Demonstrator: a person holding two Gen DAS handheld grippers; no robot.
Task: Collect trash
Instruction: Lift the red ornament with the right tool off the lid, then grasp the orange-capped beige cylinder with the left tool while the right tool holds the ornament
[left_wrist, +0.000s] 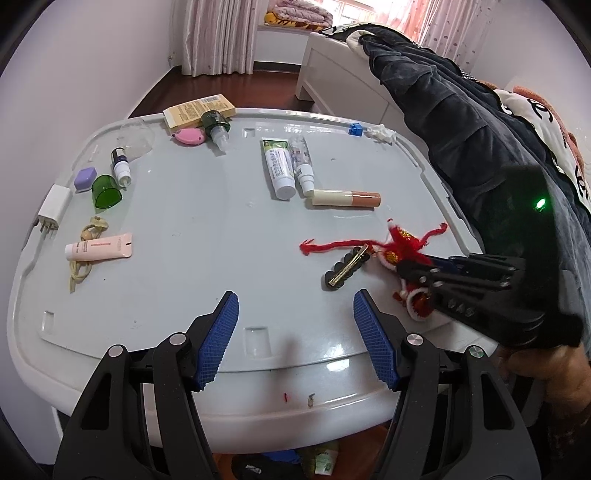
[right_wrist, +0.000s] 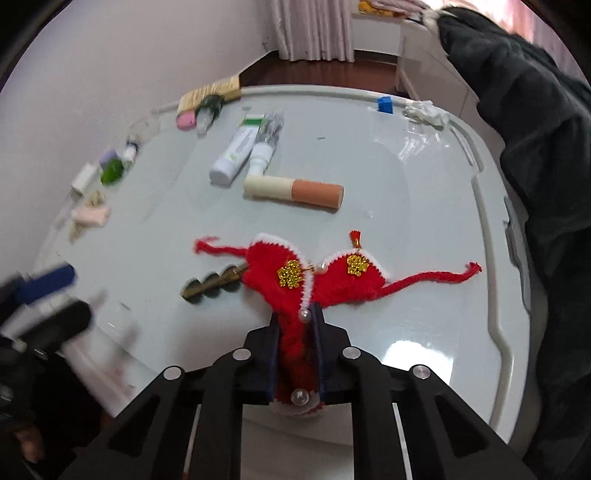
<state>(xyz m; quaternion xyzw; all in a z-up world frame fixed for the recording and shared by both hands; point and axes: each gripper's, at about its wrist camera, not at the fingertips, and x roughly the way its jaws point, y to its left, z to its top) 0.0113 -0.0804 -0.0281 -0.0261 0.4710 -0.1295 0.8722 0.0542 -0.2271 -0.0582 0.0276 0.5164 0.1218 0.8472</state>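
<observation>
A red knitted ornament (right_wrist: 332, 280) with white trim, gold beads and pearls lies on the pale grey tabletop (right_wrist: 406, 221). My right gripper (right_wrist: 295, 317) is shut on its lower strip. In the left wrist view the same ornament (left_wrist: 402, 243) sits at the right, with the right gripper (left_wrist: 410, 271) clamped on it. A crumpled white tissue (left_wrist: 380, 133) lies at the far right edge, also in the right wrist view as the tissue (right_wrist: 424, 112). My left gripper (left_wrist: 295, 295) stands open above the table's near edge, holding nothing; the right wrist view shows the left gripper (right_wrist: 59, 299) blurred at the left.
A black and gold hair clip (left_wrist: 347, 271) lies beside the ornament. Tubes (left_wrist: 280, 166), a beige stick (left_wrist: 347, 198), a green cap (left_wrist: 105, 192), a white charger (left_wrist: 51, 210), a pink tube (left_wrist: 99, 249) and a yellow box (left_wrist: 199, 109) are scattered about. Dark clothing (left_wrist: 461, 122) hangs at the right.
</observation>
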